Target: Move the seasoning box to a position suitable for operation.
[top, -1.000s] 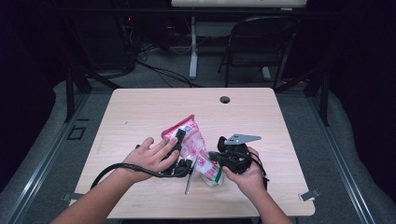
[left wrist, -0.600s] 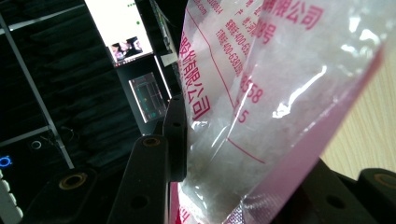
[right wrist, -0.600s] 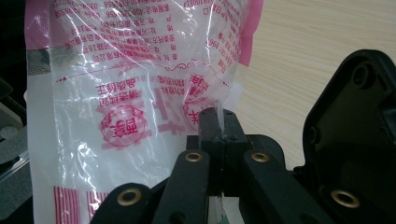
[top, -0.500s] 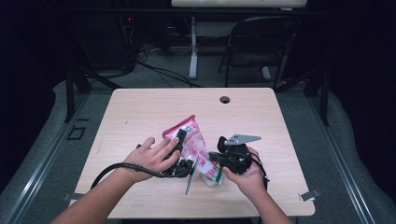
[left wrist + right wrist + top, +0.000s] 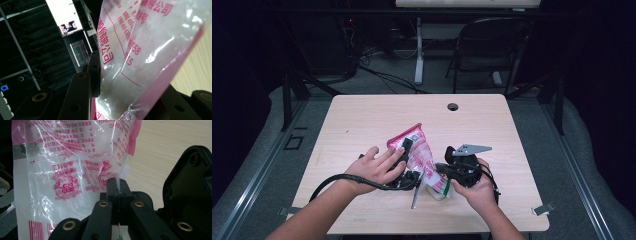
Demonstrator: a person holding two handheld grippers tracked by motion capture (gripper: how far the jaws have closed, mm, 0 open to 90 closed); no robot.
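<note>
A clear plastic bag (image 5: 419, 150) with pink and red print lies tilted on the wooden table (image 5: 362, 120), held between both hands. My left gripper (image 5: 407, 148) is shut on the bag's upper pink-edged part. In the left gripper view the bag (image 5: 140, 50) fills the space between the two black jaws of my left gripper (image 5: 130, 85). My right gripper (image 5: 439, 169) is shut on the bag's lower edge. The right gripper view shows a thin fold of the bag (image 5: 65, 170) pinched between the closed tips of my right gripper (image 5: 116, 186).
A thin grey strip (image 5: 416, 192) lies on the table under the bag, near the front edge. A round cable hole (image 5: 453, 106) sits at the table's far side. A black chair (image 5: 492, 45) stands behind the table.
</note>
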